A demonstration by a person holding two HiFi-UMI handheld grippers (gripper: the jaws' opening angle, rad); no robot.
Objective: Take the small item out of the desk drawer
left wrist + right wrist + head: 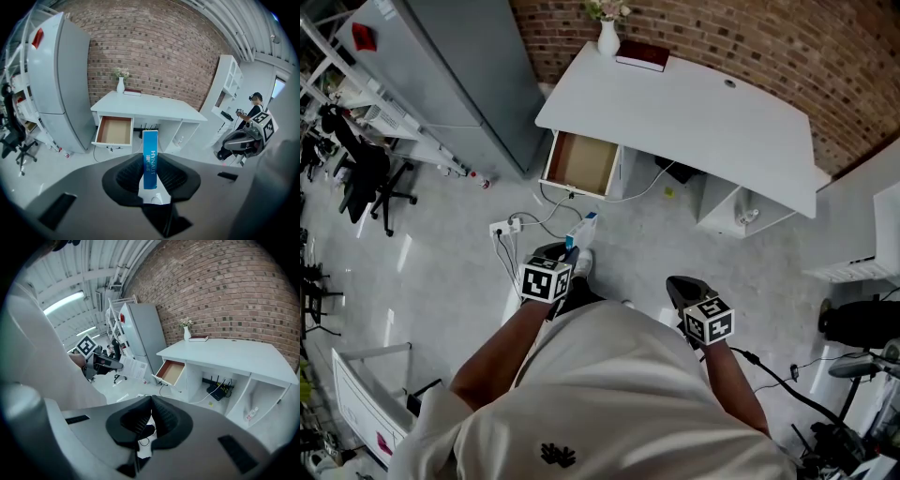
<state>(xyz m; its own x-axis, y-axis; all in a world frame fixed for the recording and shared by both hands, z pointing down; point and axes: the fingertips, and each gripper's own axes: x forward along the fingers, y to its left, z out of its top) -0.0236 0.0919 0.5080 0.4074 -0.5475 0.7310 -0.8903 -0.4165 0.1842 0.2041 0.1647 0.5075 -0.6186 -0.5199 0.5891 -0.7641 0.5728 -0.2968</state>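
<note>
My left gripper (573,249) is shut on a small blue-and-white box (585,230), held upright above the floor, well short of the desk. The box (150,158) stands between the pads of the left gripper (151,180) in the left gripper view. The desk drawer (579,162) hangs open under the white desk (694,112), and its brown inside looks bare. My right gripper (681,287) is shut with nothing in it, its jaw tips touching (151,401). In the right gripper view the box (133,367) shows from the side, left of the open drawer (171,372).
A tall grey cabinet (478,75) stands left of the desk. A white vase (608,36) and a dark red book (642,54) sit on the desktop. A power strip with cables (511,225) lies on the floor near my feet. An office chair (366,178) is at the far left.
</note>
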